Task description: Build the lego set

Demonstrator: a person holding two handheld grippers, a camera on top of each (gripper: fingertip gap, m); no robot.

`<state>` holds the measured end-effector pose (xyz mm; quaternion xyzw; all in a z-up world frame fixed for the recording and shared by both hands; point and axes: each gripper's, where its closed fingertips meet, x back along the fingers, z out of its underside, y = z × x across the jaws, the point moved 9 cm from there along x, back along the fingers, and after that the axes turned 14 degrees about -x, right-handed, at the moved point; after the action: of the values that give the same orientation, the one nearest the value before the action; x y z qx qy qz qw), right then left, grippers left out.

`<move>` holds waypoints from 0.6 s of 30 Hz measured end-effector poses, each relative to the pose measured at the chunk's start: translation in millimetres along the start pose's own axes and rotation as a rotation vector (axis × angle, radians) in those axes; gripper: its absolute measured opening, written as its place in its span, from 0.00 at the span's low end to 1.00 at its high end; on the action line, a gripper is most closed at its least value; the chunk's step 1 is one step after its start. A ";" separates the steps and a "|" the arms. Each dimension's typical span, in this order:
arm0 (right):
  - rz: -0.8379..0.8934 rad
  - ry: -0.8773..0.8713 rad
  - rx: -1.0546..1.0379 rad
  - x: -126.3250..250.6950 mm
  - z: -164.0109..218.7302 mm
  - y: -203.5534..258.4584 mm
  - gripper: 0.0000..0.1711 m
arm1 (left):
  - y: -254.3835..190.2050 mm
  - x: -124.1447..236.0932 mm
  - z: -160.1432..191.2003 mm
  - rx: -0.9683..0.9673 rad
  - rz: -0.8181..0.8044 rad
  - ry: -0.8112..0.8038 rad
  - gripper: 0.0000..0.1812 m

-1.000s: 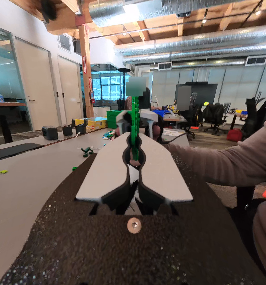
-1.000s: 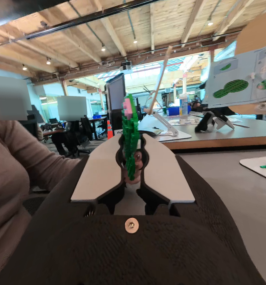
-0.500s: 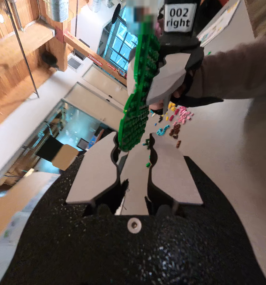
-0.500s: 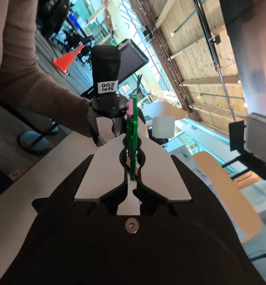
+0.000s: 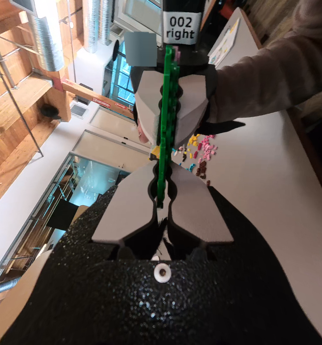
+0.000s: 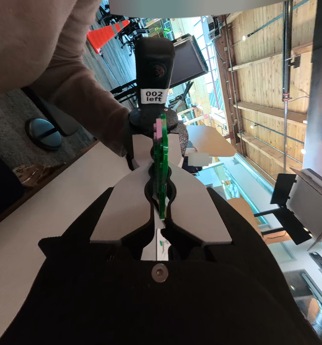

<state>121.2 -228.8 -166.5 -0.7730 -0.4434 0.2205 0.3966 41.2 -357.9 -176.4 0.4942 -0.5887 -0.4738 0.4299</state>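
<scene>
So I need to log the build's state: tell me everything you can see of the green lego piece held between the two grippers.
The green lego assembly is a thin, flat plastic plate seen edge-on, with studded green layers and a small pink brick near one end. It is off the table, held in the air, spanning both grippers: the left gripper has its jaws shut on one end, and the right gripper grips the other.

Wrist cameras rolled sideways, facing each other, close; share green plate [image 5: 164, 141].
</scene>
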 end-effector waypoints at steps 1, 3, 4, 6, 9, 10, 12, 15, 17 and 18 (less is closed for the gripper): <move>-0.013 -0.004 -0.003 0.5 -0.9 0.6 0.04 | 0.0 -0.2 -2.2 -0.011 0.020 0.004 0.03; -0.035 -0.016 -0.017 2.3 -2.4 0.9 0.04 | -0.1 -1.2 -6.6 -0.030 0.043 0.013 0.02; -0.047 -0.019 -0.028 3.3 -3.0 0.7 0.04 | -0.5 -2.1 -8.1 -0.022 0.058 0.012 0.02; -0.063 -0.017 -0.043 4.4 -3.2 0.4 0.04 | -0.9 -3.5 -9.4 -0.003 0.080 0.015 0.02; -0.064 -0.011 -0.047 4.7 -1.8 0.3 0.04 | -1.5 -4.8 -8.5 0.005 0.085 0.023 0.02; -0.058 -0.009 -0.055 4.8 -0.9 -0.3 0.04 | -1.0 -5.4 -7.5 0.027 0.085 0.029 0.02; -0.019 -0.024 -0.086 5.2 1.1 -2.9 0.04 | 1.6 -5.0 -3.8 0.060 0.043 0.023 0.02; 0.008 -0.017 -0.174 6.2 7.2 -7.2 0.13 | 1.8 -2.6 4.1 0.156 0.038 -0.023 0.03; -0.017 -0.017 -0.232 7.1 9.5 -8.6 0.15 | 3.0 -0.7 6.7 0.213 0.032 -0.067 0.03; -0.026 -0.025 -0.248 7.1 9.9 -8.7 0.15 | 3.6 -0.3 7.1 0.240 0.037 -0.086 0.03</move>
<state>113.6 -216.0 -165.2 -0.8073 -0.4822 0.1684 0.2955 33.6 -356.5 -174.2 0.5105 -0.6681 -0.4124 0.3507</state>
